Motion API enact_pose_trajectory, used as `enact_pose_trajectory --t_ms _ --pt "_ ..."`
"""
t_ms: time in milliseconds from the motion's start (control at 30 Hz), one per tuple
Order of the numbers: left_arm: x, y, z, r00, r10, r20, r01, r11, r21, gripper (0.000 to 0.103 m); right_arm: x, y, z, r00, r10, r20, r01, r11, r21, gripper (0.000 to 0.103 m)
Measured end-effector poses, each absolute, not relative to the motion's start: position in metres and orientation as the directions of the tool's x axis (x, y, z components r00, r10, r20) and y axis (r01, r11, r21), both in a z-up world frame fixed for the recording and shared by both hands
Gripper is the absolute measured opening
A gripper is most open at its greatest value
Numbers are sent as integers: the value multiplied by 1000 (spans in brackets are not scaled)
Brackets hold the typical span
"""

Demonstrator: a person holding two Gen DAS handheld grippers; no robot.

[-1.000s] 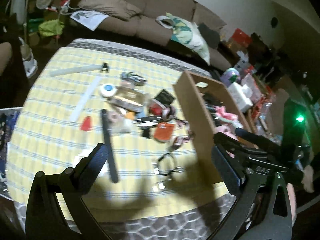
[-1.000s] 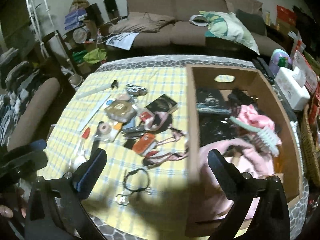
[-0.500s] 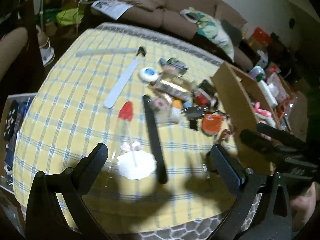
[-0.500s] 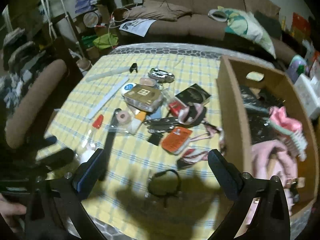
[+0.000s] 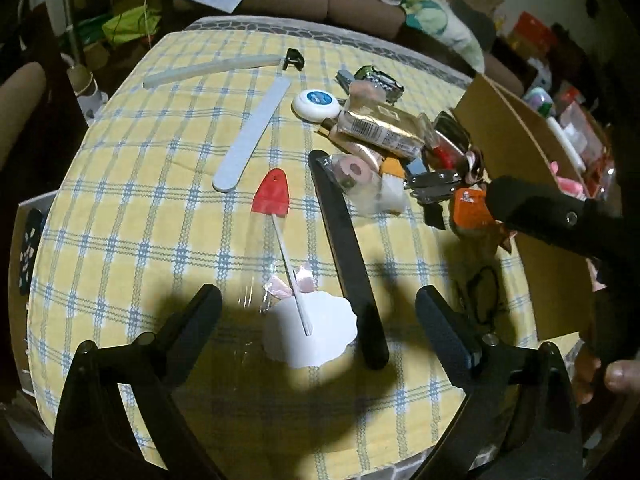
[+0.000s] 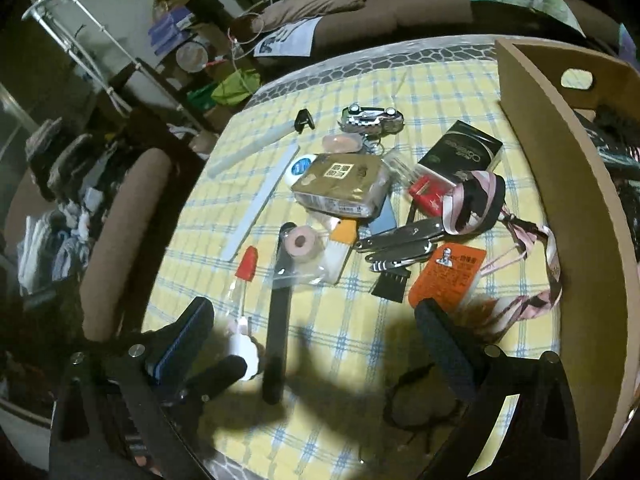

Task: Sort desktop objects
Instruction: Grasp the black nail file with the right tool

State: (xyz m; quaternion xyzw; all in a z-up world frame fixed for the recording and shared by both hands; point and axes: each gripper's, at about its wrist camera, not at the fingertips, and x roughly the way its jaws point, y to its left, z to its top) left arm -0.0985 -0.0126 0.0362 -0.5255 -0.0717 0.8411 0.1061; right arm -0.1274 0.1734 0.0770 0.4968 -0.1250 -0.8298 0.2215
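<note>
While the left tool (image 5: 318, 312) hangs over the near edge of the table (image 5: 132, 184), its jaws stand wide and are just beginning to close, with nothing gripped. Between and just beyond its fingers lie two things: a packaged white pick with a red cap (image 5: 294, 264) and a long black strip (image 5: 348, 256). Both run lengthwise away from the tool, toward the clutter at mid-table; the pick's white disc end is nearest, its red cap pointing away. The black strip lies just to the right of the pick, near end between the fingers.

The right tool (image 6: 316, 332) is also wide open and empty, with a black loop (image 6: 416, 396) under its right side. The cardboard box (image 6: 560, 184) stands at the right.

Judgement: the left tool is nearer to the pick; a grip across its short axis looks likely.
</note>
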Motion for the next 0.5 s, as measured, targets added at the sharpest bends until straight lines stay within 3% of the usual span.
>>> enact_pose_trajectory --t_ms 200,267,333,500 --pt "-104 -25 32 -444 175 -879 -100 -984 -145 95 -127 179 75 -403 -484 -777 242 -875 419 102" --pt "-105 -32 23 -422 166 -891 -100 -986 -136 73 -128 182 74 -399 -484 -779 243 -875 419 102" --pt "-105 -37 13 -395 157 -905 -106 -987 -124 65 -127 184 75 -399 -482 -780 245 -876 415 102" --pt "-99 -34 11 -402 156 -902 -133 -985 -111 60 -126 184 76 -391 -492 -777 261 -869 420 102"
